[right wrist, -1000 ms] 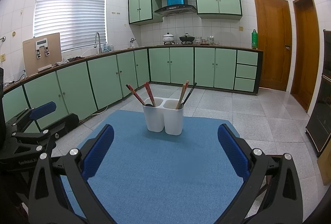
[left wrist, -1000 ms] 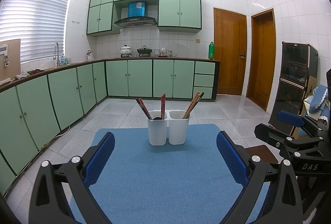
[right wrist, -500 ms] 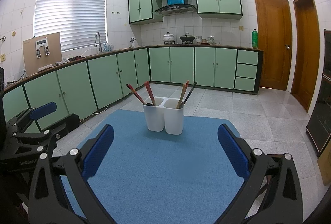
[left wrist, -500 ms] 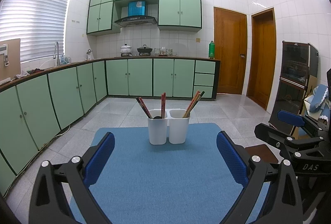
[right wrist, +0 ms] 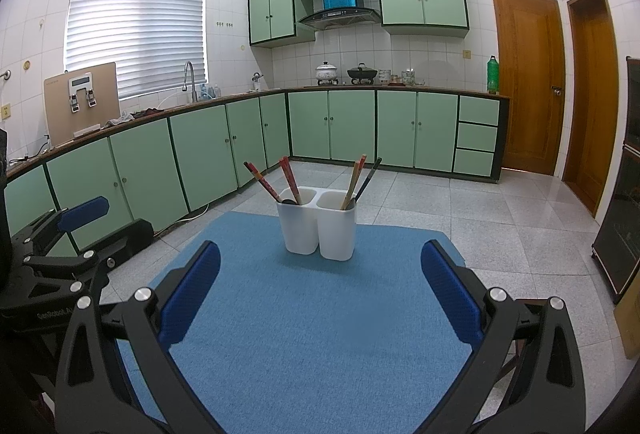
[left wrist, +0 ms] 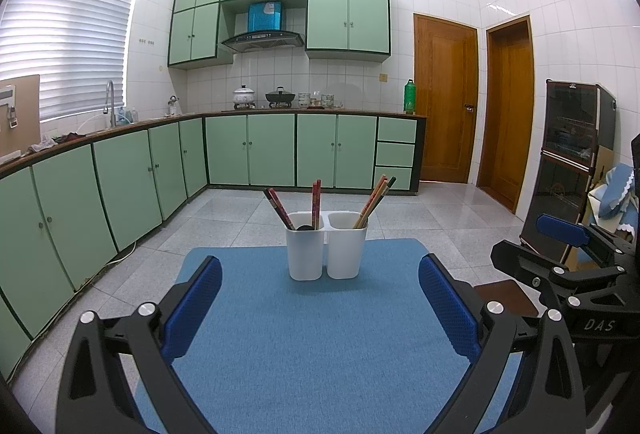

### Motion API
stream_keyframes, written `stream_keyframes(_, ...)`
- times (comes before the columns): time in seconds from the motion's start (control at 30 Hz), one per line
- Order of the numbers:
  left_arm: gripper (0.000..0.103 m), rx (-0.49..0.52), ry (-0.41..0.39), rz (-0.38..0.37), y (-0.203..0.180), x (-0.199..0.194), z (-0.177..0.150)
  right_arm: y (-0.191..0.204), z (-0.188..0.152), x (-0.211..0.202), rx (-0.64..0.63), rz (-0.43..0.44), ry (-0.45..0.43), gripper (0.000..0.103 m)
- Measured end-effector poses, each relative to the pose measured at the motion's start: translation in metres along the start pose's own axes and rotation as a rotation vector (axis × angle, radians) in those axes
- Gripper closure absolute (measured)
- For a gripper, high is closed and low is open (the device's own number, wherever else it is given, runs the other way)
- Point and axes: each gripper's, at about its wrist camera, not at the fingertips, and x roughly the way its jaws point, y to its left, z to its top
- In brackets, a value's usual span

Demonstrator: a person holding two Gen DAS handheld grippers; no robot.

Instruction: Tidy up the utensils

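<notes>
standing ahead of both wide-spread tools (left wrist: 320, 298) (right wrist: 320, 290), well apart: utensil holder (left wrist: 326, 250).

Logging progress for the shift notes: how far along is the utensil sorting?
Chopsticks and a dark spoon already stand in the left cup, and more chopsticks in the right cup. Nothing is in hand: the left gripper and right gripper are both open and empty. No loose utensils show on the blue mat.
</notes>
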Motion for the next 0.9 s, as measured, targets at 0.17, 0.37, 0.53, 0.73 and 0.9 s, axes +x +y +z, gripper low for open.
stream_keyframes(0.17, 0.006, -0.001, 0.0, 0.0, 0.0, 0.0001, 0.0001, 0.0, -0.0001, 0.0001, 0.0, 0.0, 0.001, 0.006)
stream_keyframes(0.37, 0.006, -0.002, 0.002, -0.002, 0.0002, 0.0001, 0.0001, -0.0002, 0.0001, 0.0, 0.0, 0.0, 0.001, 0.006)
stream_keyframes(0.53, 0.006, -0.002, 0.001, 0.0, 0.0, 0.0, -0.0003, -0.0004, 0.0001, 0.0, 0.001, 0.0, 0.001, 0.006)
stream_keyframes(0.73, 0.006, -0.004, 0.005, -0.003, -0.0001, 0.0006, -0.0005, 0.0002, -0.001, 0.002, 0.001, -0.001, 0.004, 0.006)
stream_keyframes(0.9, 0.006, -0.009, 0.014, -0.003, -0.0006, 0.0035, -0.0003, 0.0013, -0.0022, 0.0044, 0.0, -0.003, 0.005, 0.006)
